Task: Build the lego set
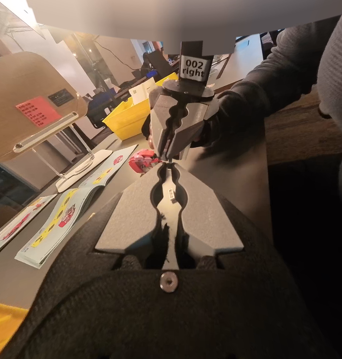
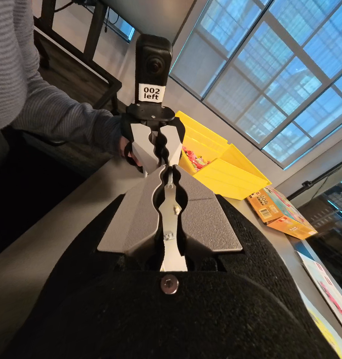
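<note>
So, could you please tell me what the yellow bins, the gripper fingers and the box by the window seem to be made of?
Yellow bins: probably moulded plastic, smooth with a slight sheen, uniform colour and ribbed walls.
Gripper fingers: likely grey plastic, perhaps printed; matte, grainy surface with sharp facets.
Box: apparently cardboard, with colour printing, flat panels and folded edges.

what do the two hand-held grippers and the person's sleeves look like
Both hand-held grippers, left and right, have grey angular textured fingers with wavy black inner edges on black textured bodies with a silver screw. Each carries a black camera post with a white label. The sleeves are grey ribbed knit.
</note>
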